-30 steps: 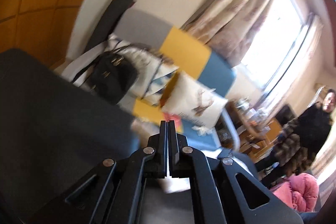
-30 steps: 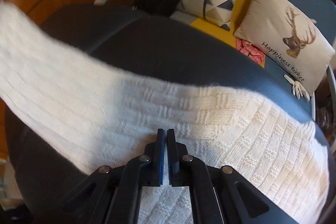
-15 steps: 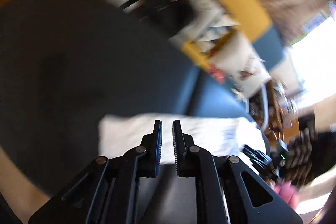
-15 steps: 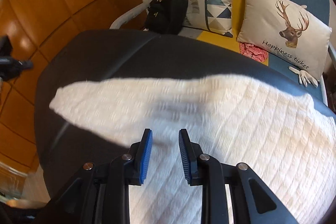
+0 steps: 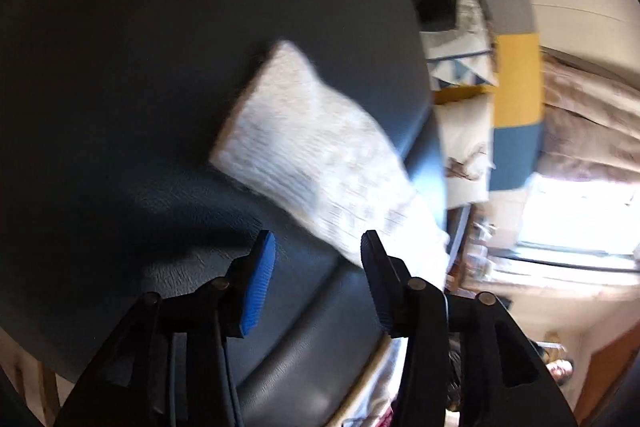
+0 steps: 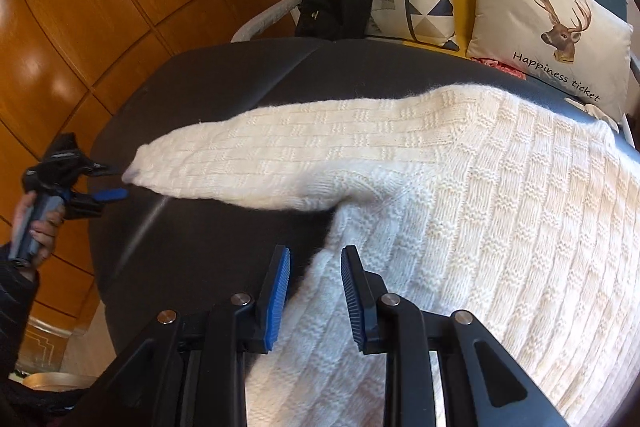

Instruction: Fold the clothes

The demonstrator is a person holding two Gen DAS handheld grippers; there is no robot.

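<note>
Looking along the left hand-held gripper [image 5: 314,279], the left wrist view shows its two blue-padded fingers spread wide apart and holding nothing. Beyond them one sleeve [image 5: 316,155] of a cream, basket-weave knitted sweater lies flat across a dark, leather-like padded worktop [image 5: 120,67], its cuff end farthest from the camera. This view is motion-blurred, so the knit pattern and the sleeve's edges are soft, and the sweater's body is cut off at the lower right.

The right wrist view is sharp. The right hand-held gripper [image 6: 316,287] also stands apart and empty, poised over the sweater's [image 6: 500,227] side edge just below the armpit. The sleeve stretches out to the left, and its cuff nearly meets the left hand-held gripper, held in the person's hand [image 6: 40,227] at the worktop's edge; whether they touch is hard to tell.

Both an early spread-out stage and a re-laying between folds would look like this. Judging from here, a clean fold needs each hand-held gripper to pinch only the layers meant to move, and to carry them evenly so the knit does not stretch or bunch.

The sweater's hem, neckline and far sleeve lie out of frame. A black handbag [image 6: 336,7] and a deer-print cushion [image 6: 552,35] sit behind on a sofa.
</note>
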